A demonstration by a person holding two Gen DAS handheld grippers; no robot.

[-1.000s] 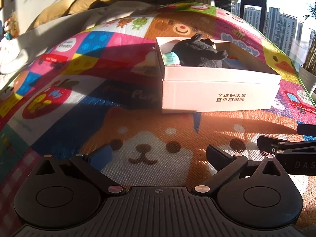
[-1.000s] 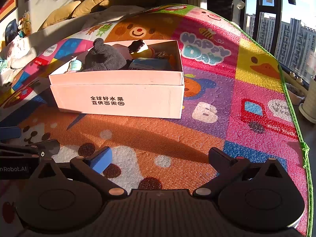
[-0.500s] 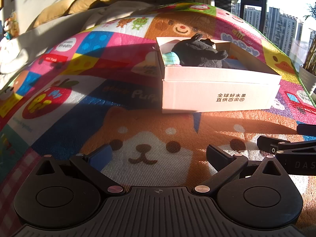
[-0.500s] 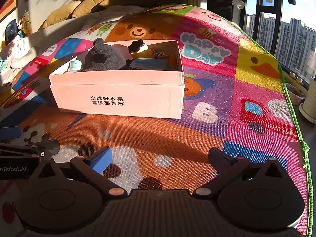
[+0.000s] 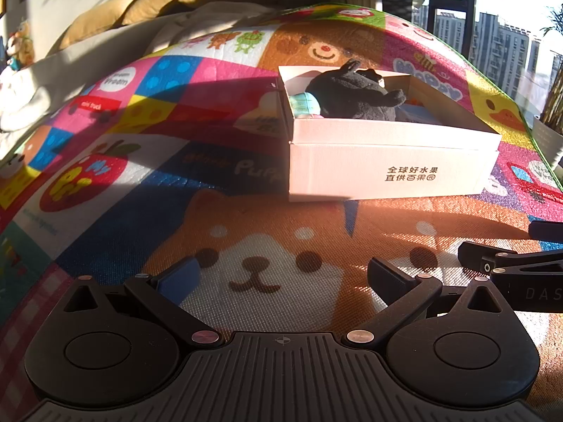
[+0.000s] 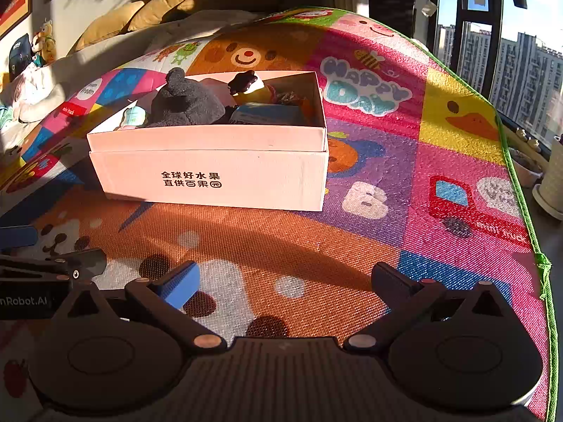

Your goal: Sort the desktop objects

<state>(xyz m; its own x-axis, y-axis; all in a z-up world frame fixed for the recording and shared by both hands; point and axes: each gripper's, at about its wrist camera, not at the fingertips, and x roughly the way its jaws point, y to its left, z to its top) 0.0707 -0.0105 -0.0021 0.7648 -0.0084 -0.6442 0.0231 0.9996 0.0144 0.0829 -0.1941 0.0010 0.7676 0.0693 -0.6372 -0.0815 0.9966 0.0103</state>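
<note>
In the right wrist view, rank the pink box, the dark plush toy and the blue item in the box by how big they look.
1. pink box, by far the largest.
2. dark plush toy, sticking up above the box rim.
3. blue item, smallest as seen, but the box wall and the plush partly hide it, so its full size is unsure.

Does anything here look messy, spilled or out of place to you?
Nothing looks spilled or damaged. The pink box sits flat on the play mat, with the toys inside it. The dark plush toy is heaped above the rim, the only untidy bit. Both the left gripper and right gripper are open and empty.
</note>
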